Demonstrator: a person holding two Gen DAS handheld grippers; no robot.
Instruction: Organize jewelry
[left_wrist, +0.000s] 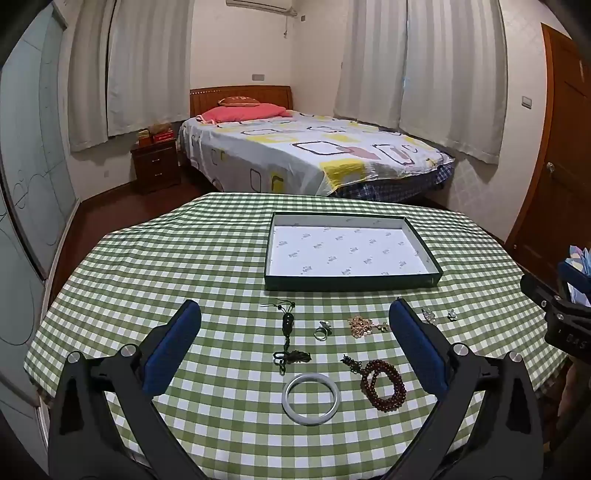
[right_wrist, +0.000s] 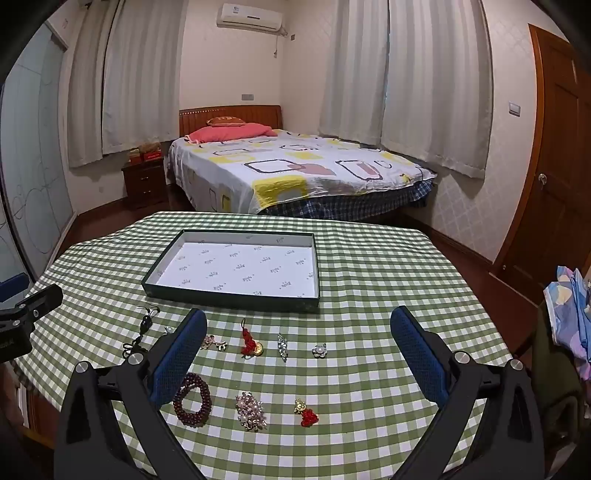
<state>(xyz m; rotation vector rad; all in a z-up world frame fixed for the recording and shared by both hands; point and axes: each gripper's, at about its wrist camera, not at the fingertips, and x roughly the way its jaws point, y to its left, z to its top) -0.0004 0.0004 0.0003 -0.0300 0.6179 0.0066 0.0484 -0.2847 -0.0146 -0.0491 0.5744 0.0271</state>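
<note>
Green checked tablecloth (left_wrist: 184, 266); bed (left_wrist: 314, 155) behind it.

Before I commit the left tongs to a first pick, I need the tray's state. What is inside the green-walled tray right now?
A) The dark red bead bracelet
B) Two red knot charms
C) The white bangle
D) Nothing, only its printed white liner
D: the tray shows only its printed white liner in both views, while the white bangle and the bead bracelet lie on the checked tablecloth in front of it.
</note>
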